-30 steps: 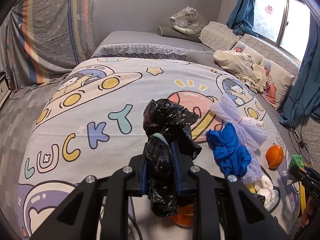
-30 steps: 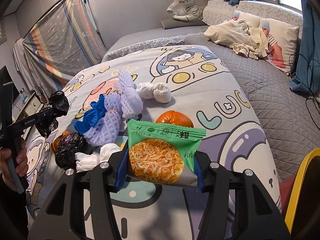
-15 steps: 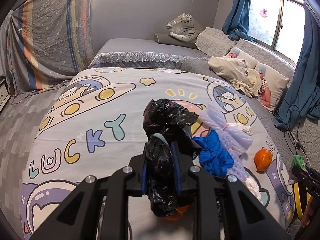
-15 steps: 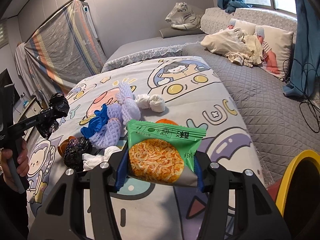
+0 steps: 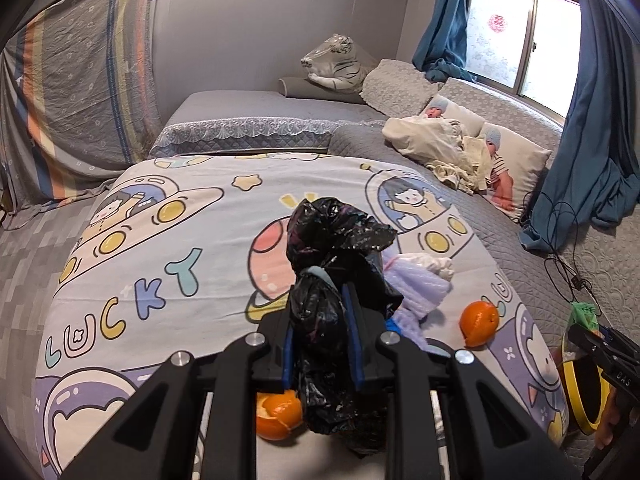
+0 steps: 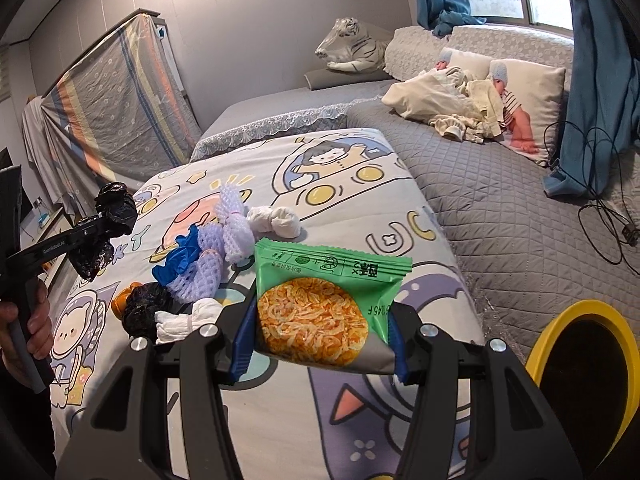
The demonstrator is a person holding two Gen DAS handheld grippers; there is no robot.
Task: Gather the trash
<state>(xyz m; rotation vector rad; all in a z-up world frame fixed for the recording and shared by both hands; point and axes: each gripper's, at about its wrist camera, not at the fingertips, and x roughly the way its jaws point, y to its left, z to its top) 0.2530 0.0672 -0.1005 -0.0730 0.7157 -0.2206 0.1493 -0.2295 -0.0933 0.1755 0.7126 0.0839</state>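
My left gripper (image 5: 322, 320) is shut on a crumpled black plastic bag (image 5: 336, 240), held above the cartoon bedspread (image 5: 180, 208). The right wrist view shows that same bag (image 6: 114, 204) at the left, in the hand-held gripper. My right gripper (image 6: 320, 340) is shut on a green snack packet (image 6: 324, 304), its blue pads pressing both sides. On the bedspread lie a blue glove (image 6: 182, 258), purple foam netting (image 6: 228, 232), white tissue wads (image 6: 278, 220), a second black bag (image 6: 146, 308) and orange peels (image 5: 478, 322).
A yellow-rimmed bin (image 6: 624, 340) stands off the bed's near corner at the lower right. A grey quilted cover (image 6: 500, 200) with pillows, a plush tiger (image 6: 352, 52) and a black cable (image 6: 600, 216) lies beyond. A person's hand (image 6: 28, 320) grips the left handle.
Both grippers have drawn back from the trash pile and risen, keeping their loads. More of the yellow bin now shows in the right wrist view.
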